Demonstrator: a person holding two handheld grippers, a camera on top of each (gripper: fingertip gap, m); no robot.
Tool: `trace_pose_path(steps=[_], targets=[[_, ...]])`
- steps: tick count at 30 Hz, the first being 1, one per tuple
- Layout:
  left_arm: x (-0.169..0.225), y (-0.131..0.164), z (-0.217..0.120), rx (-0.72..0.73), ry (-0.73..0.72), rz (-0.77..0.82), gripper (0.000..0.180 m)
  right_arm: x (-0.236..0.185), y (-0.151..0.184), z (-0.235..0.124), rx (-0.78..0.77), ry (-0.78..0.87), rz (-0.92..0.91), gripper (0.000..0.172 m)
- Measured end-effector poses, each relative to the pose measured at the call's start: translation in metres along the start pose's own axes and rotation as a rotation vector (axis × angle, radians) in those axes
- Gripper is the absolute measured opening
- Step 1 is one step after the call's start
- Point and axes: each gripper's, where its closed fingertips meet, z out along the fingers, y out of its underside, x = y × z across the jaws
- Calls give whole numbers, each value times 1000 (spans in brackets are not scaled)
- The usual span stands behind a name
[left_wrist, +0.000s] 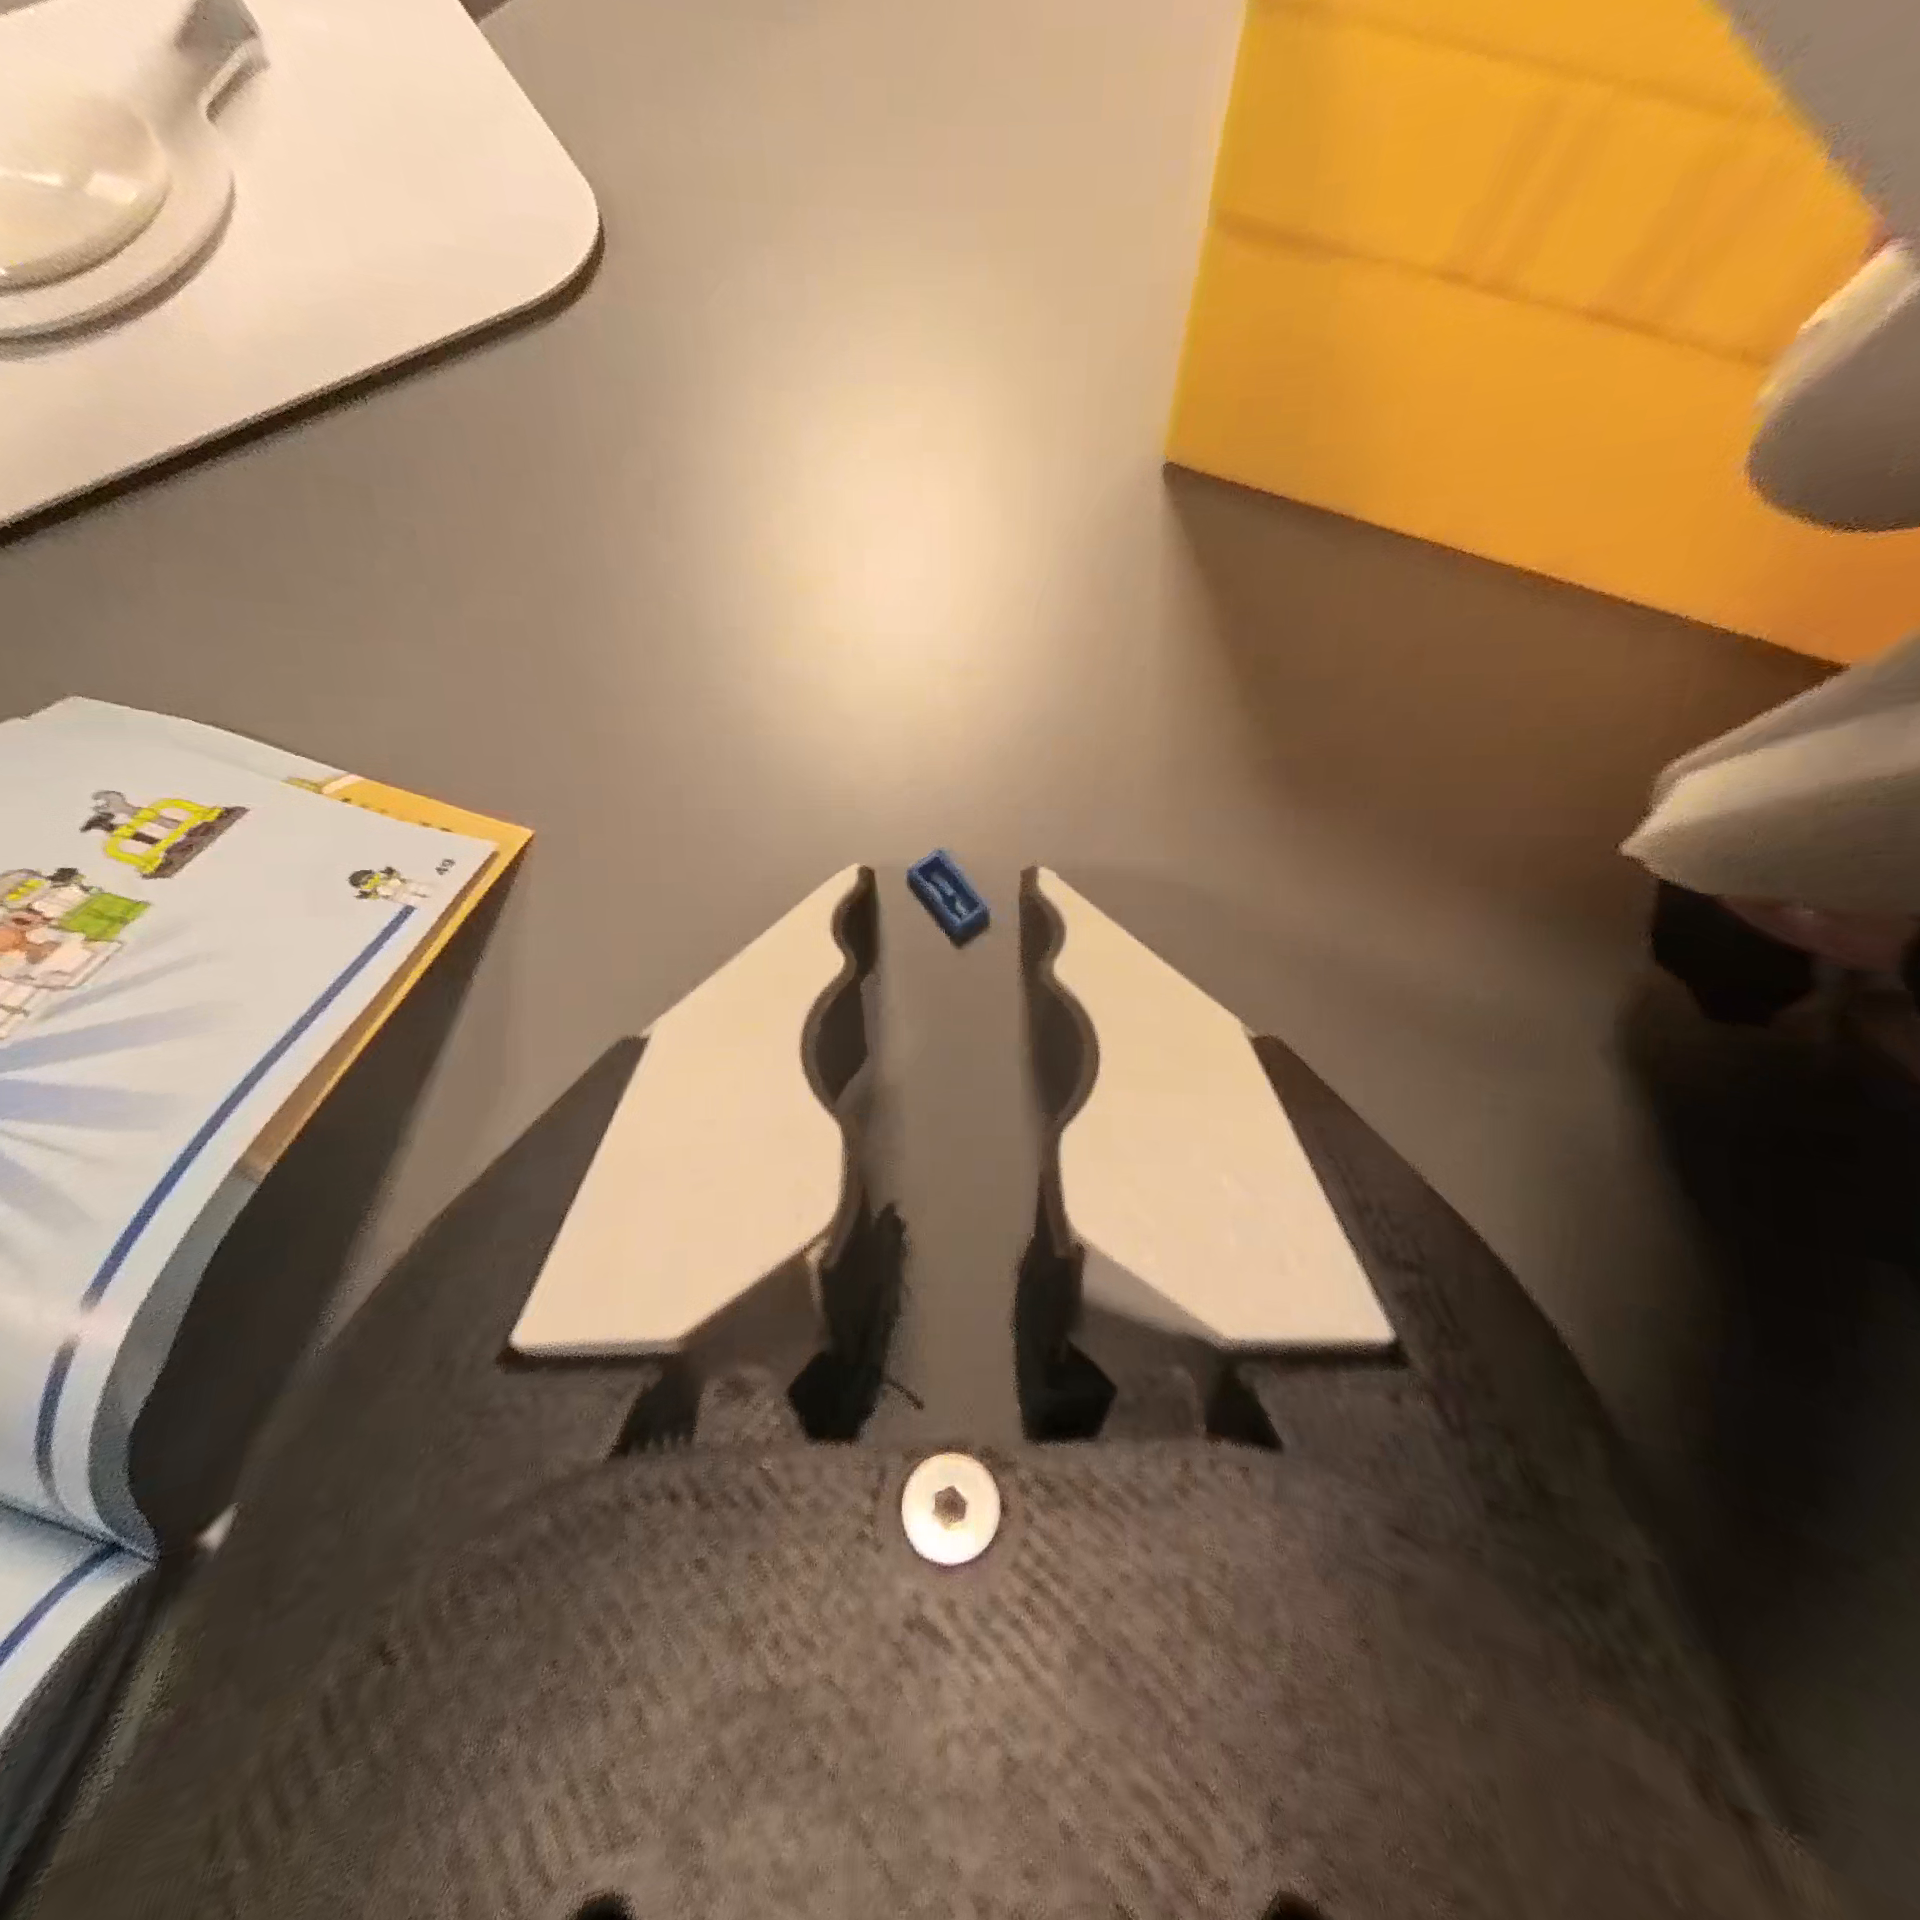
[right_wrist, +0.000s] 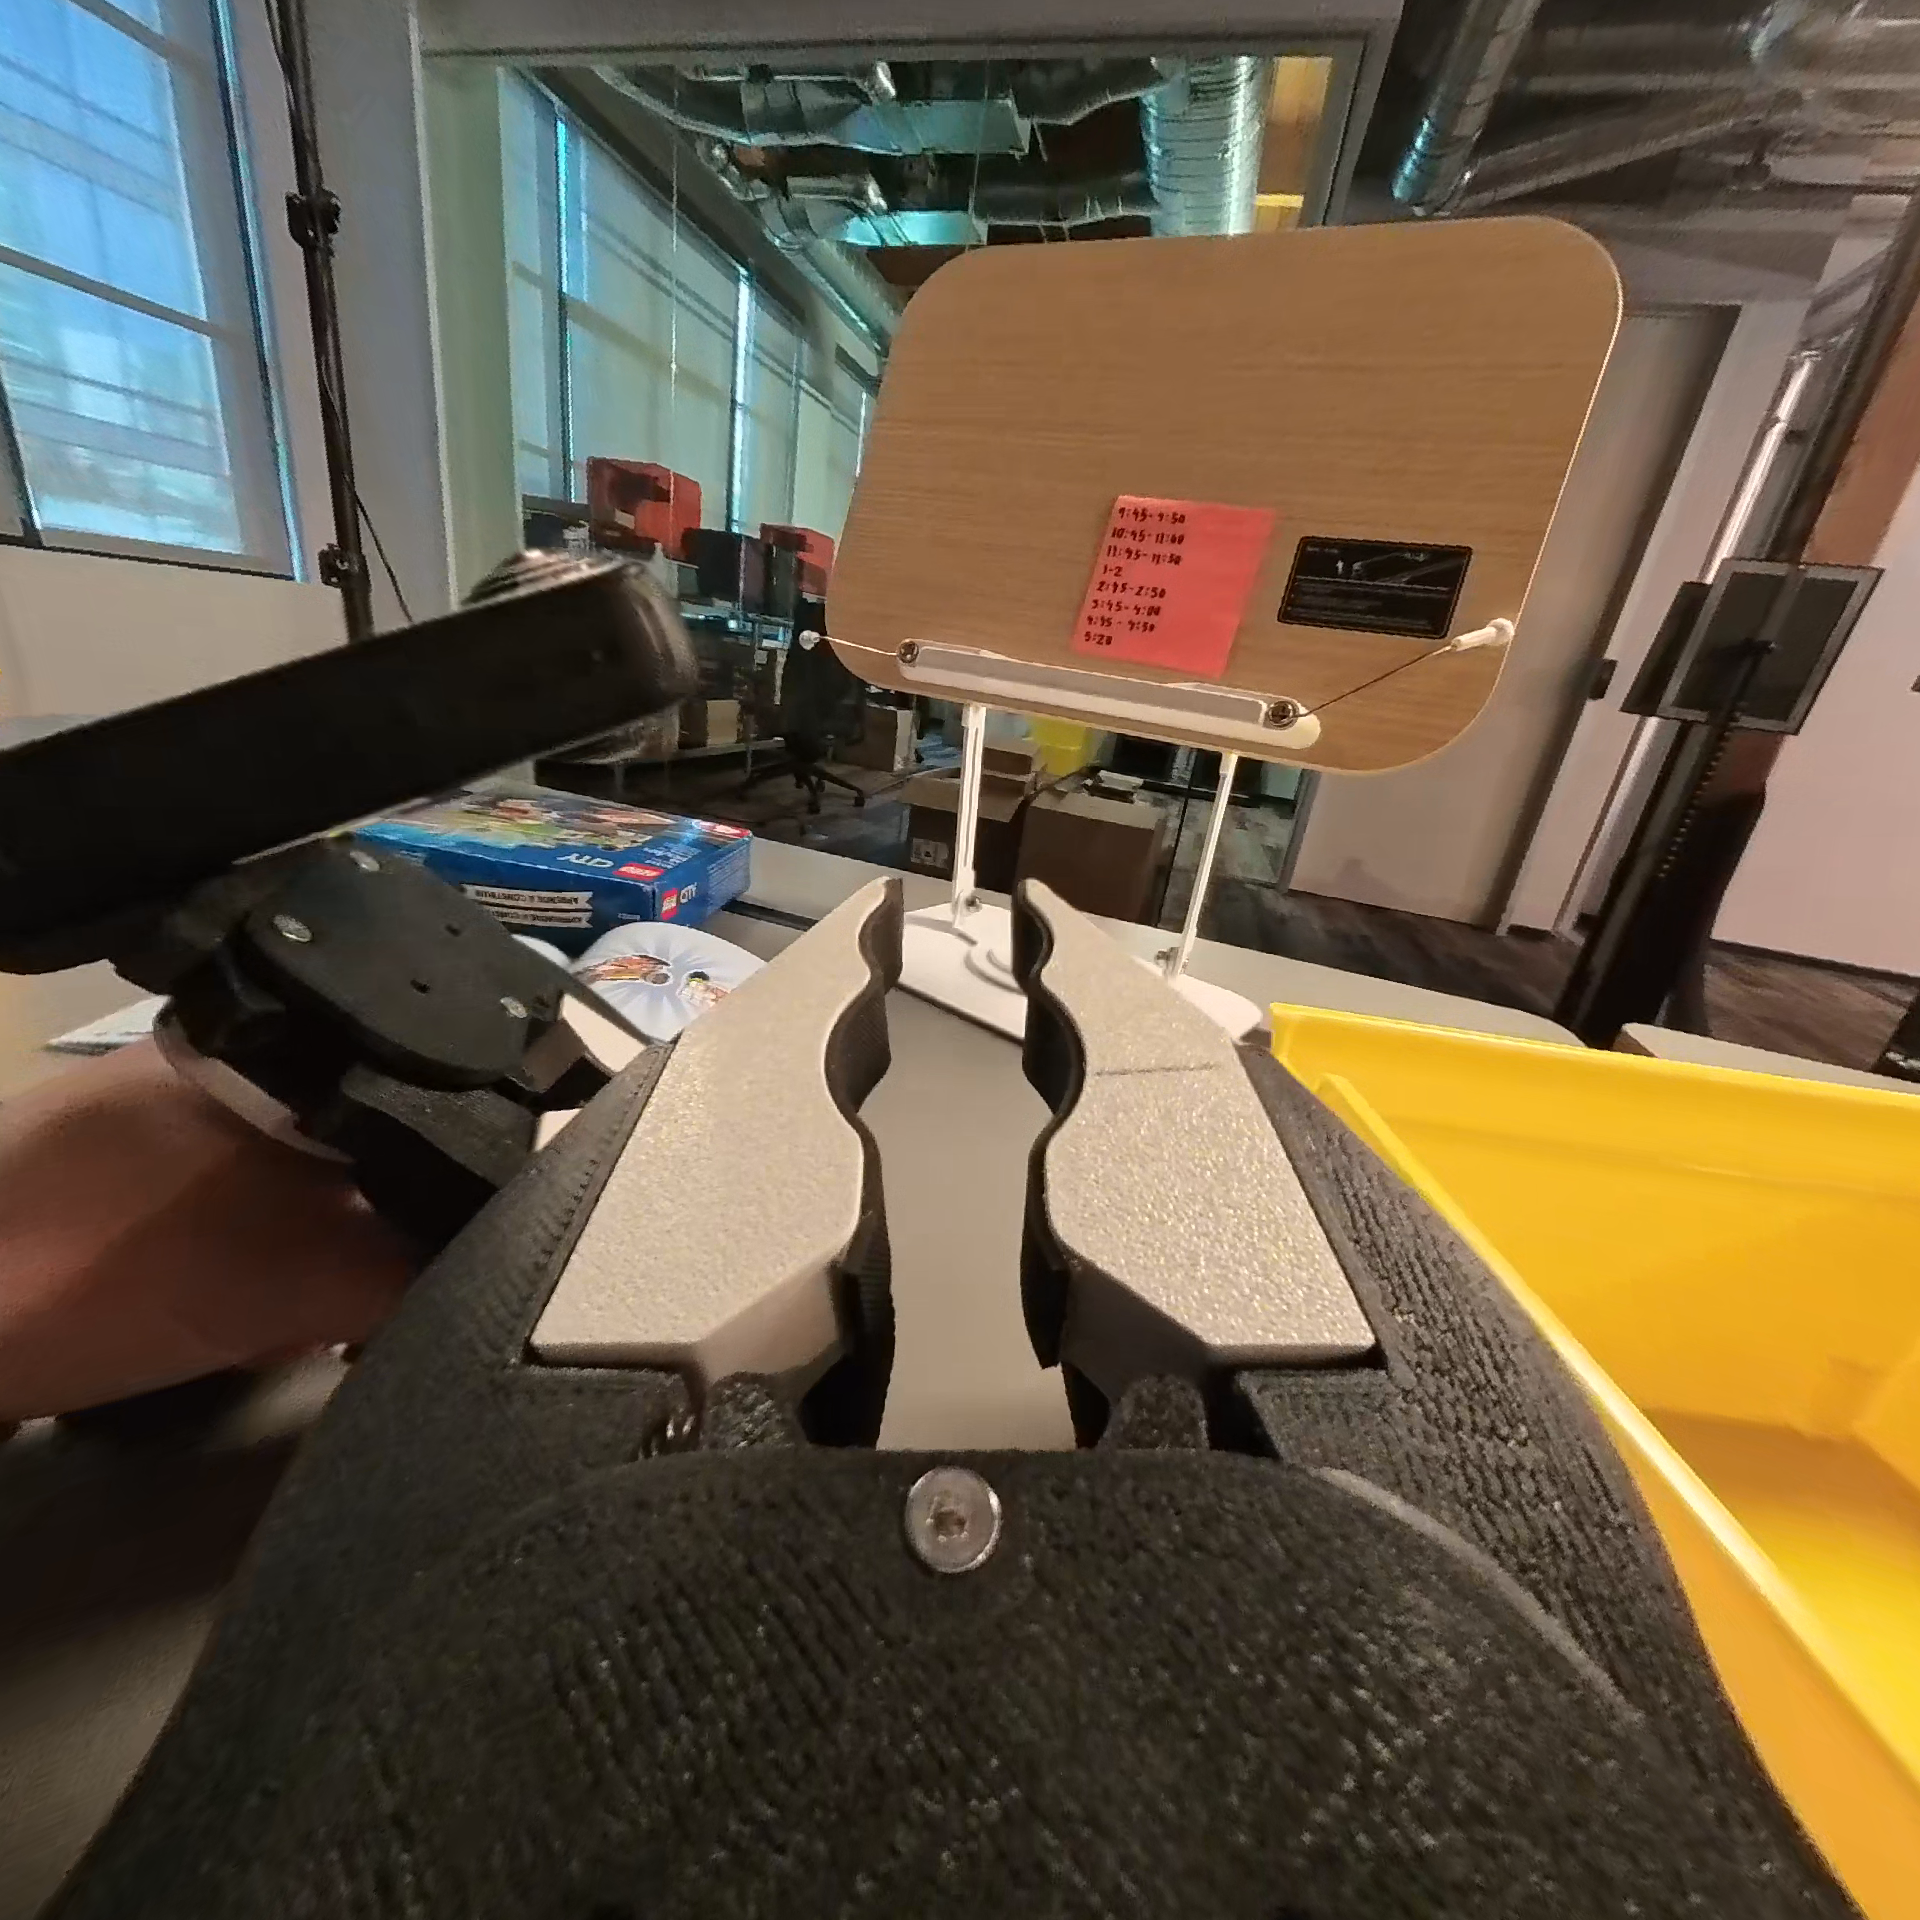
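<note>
My left gripper (left_wrist: 948, 883) points down at the dark table (left_wrist: 831, 644); its jaws stand apart with a narrow gap, gripping nothing; a small blue brick (left_wrist: 948, 899) lies on the table between the fingertips, turned at a slant, and neither pad touches it. Taking the brick as landmark and going left to right: far left of it and farther off sits a white base (left_wrist: 343, 239) with rounded corners; left of it and nearer to me lies an open booklet (left_wrist: 208, 987) with drawn figures on its page; beyond the brick to the right stands a yellow bin (left_wrist: 1455, 260); at the far right edge a blurred grey shape, my other gripper by the look of it, hangs above the table.

My right gripper (right_wrist: 954, 904) is held level above the table, its jaws a little apart with nothing between the pads; to its left are my left hand (right_wrist: 156, 1247) and the left gripper's black body; behind those lies a blue box (right_wrist: 582, 862); straight ahead stands a wooden board (right_wrist: 1195, 416) on a white stand, bearing a pink note (right_wrist: 1179, 582) and a black label (right_wrist: 1371, 587); the yellow bin is just beside my right finger.
</note>
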Motion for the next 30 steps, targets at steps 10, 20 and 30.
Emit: trace_pose_path(steps=[10, 20, 30], targets=[[-2, 2, -1, -6, -3, 6, 7, -1, 7, 3, -29, -20, 46, 19], [-13, -2, -11, 66, -83, 88, 6, -2, 9, 4, -32, -23, 28, 17], [-28, 4, -85, 359, -178, 140, 6, -13, 7, 4, -17, -75, -8, 11]])
